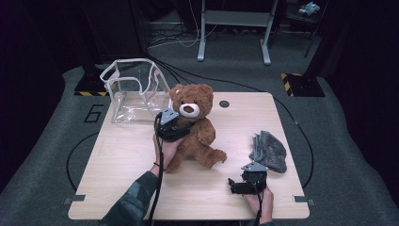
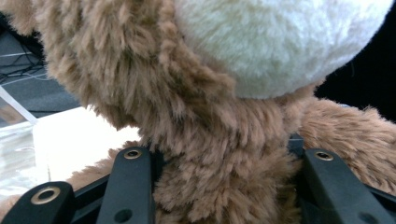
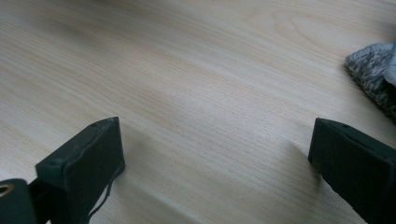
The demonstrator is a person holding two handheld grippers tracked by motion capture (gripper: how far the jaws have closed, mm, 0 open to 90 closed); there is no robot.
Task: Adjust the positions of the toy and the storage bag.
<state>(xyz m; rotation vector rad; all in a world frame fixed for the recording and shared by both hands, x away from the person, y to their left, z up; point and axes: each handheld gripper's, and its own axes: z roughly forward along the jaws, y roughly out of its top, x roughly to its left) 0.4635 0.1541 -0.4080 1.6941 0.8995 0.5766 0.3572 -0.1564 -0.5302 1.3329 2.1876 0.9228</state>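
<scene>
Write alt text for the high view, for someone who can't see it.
The left gripper clamps a brown teddy bear at its chest on a wooden table, beside a clear plastic bag. The right gripper rests open near a grey cloth.

Teddy bear [image 1: 194,127] sitting mid-worktop [image 1: 122,160], left tool [image 1: 175,126] at its chest, clear bag [image 1: 134,89] behind at far left corner, folded cloth [image 1: 269,150] near right edge, right tool [image 1: 244,184] by near edge

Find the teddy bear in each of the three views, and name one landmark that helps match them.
High view: teddy bear sits at table centre, beside the clear bag.
Left gripper view: its neck between the jaws.
Right gripper view: not in it.
Shared landmark: the wooden table.
</scene>
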